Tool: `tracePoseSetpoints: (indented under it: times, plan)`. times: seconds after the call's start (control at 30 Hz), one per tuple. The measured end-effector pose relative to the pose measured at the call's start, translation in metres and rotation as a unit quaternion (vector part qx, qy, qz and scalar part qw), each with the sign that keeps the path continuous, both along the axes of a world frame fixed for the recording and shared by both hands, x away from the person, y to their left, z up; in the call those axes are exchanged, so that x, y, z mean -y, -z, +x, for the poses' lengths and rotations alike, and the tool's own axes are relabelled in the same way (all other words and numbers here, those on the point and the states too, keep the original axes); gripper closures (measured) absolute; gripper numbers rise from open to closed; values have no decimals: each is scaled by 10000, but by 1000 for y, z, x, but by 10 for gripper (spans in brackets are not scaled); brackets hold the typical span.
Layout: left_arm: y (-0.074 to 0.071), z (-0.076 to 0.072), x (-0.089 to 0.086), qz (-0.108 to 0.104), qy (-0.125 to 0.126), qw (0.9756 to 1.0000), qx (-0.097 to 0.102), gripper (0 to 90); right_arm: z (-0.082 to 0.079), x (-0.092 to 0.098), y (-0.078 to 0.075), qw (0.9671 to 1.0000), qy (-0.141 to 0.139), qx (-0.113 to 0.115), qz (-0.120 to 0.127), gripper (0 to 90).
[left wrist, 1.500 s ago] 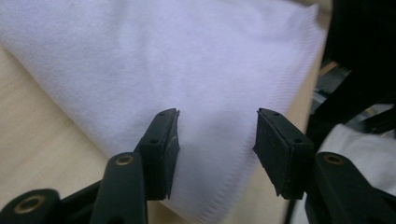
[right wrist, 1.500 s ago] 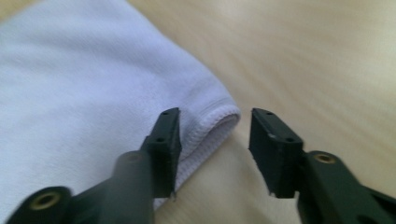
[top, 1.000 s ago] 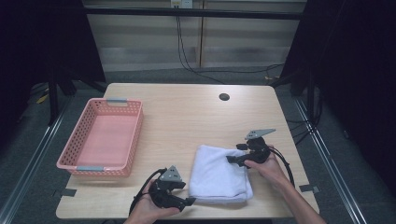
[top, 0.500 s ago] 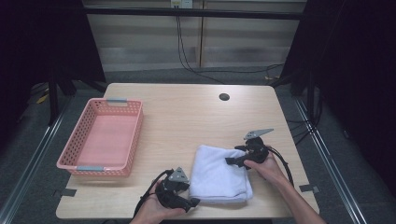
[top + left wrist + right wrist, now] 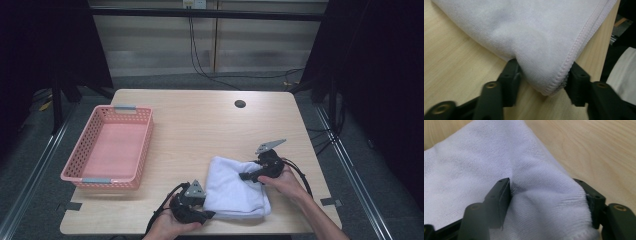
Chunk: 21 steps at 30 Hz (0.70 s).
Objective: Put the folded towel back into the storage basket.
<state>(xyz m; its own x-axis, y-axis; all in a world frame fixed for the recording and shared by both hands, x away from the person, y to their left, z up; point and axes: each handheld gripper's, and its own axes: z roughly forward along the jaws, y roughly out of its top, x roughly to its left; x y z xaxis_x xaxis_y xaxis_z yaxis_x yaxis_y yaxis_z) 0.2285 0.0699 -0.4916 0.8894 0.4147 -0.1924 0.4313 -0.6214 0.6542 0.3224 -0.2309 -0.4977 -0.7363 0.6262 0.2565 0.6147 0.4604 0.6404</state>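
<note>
A folded white towel (image 5: 235,190) lies at the table's near right. My left gripper (image 5: 207,215) sits at its near left corner. In the left gripper view the hemmed corner of the towel (image 5: 536,37) fills the gap of the left gripper (image 5: 542,77), whose jaws have just been closing onto it, and both pads touch cloth. My right gripper (image 5: 242,176) is at the towel's far right edge. In the right gripper view the towel (image 5: 474,165) bunches up between the jaws of the right gripper (image 5: 546,200), which have just been closing and crease the fold.
A pink plastic basket (image 5: 145,150) stands on the left of the wooden table (image 5: 200,130). A dark round hole (image 5: 240,104) sits near the far edge. The table's near edge is close behind both hands.
Both hands have stayed nearly in place. The left gripper has edged a little closer to the towel's near corner.
</note>
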Motion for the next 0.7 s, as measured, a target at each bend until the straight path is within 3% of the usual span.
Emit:
tracePoseSetpoints:
  times: [0.07,0.23,0.3,0.47,0.6,0.67,0.7]
  plan:
    - [-1,-2,2,114,89,9999,64,594,0,0,0,10000,-10,-56,64,441]
    - [-1,4,-3,-18,62,9996,-274,700,0,1,0,9996,-51,-203,171,599]
    - [0,6,-4,-93,52,9994,-325,716,1,3,0,9994,-51,-233,250,636]
    - [-2,7,-6,-114,-55,9992,-380,728,1,4,-2,9992,7,-255,311,678]
    - [-2,10,-8,-336,-34,9982,-503,734,3,5,-4,9987,29,-316,389,693]
    - [-5,9,-9,-243,-53,9986,-462,735,3,4,-5,9989,31,-284,369,695]
    - [-5,10,-9,-319,-53,9982,-502,736,3,4,-6,9990,39,-277,342,696]
